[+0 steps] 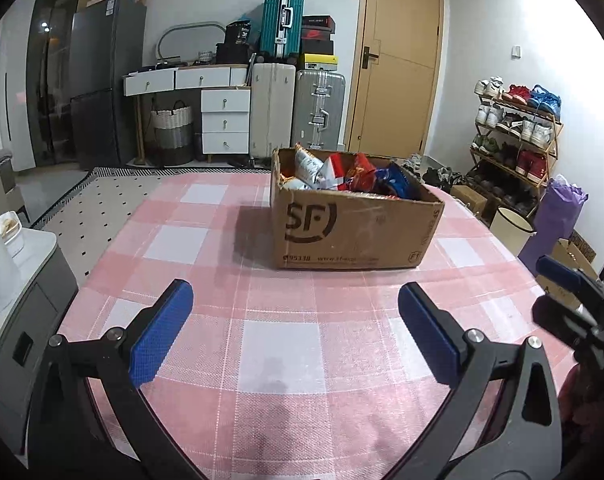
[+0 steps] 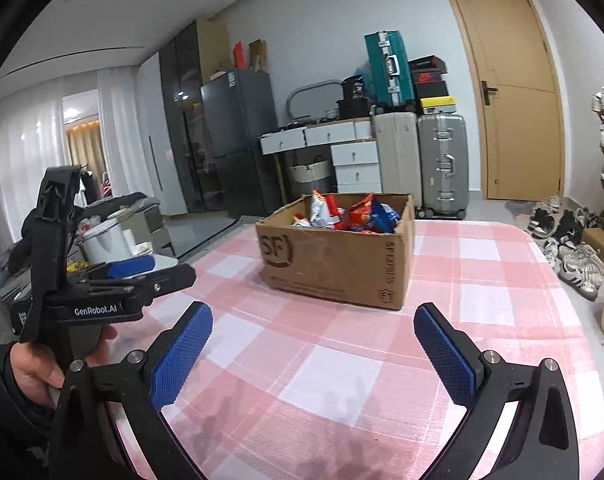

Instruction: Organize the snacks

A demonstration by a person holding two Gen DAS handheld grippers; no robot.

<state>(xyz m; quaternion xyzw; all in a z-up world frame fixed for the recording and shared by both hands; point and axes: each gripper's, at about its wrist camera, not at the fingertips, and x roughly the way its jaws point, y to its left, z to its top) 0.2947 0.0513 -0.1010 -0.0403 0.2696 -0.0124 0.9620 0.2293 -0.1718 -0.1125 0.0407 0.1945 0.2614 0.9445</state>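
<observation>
Left wrist view, left to right. Grey side cabinet (image 1: 25, 292) at the tabletop's left edge, carrying white containers. Left hand-held gripper (image 1: 295, 312) low over the pink checked tabletop (image 1: 205, 248), jaws spread wide, nothing between the blue pads. Ahead, right of centre, the cardboard box (image 1: 354, 232) sits on the tabletop, open-topped and full of snack bags (image 1: 342, 174) in red, white and blue. Far right, part of the right hand-held gripper (image 1: 570, 284) shows at the frame edge.

Right wrist view, left to right. The left hand-held gripper appears side-on in a bare hand (image 2: 41, 368). The right hand-held gripper (image 2: 314, 332) is also wide open and empty above the tabletop. The box is ahead and well apart from both tools. No snacks lie loose on the cloth that I can see, so the snacks look already gathered in the box, though whether more sorting is wanted I cannot judge.

Risks, as judgement:
- The bags are crinkly, air-filled and piled loosely. A pinch on a corner could slip, or drag a neighbouring bag over the rim.
- A hard squeeze could crush the contents.
- The box is light cardboard on smooth cloth. A push against its wall may slide it toward the far edge.
- The two tools are close together, so reaching in at once risks a knock.

Writing: "SF" logo on the box front, with "95338" and a partly blurred web address beneath. "SF EXPRESS" runs vertically on the side wall. "GenRobot.AI" is on the left tool's body. Bag print is unreadable.
</observation>
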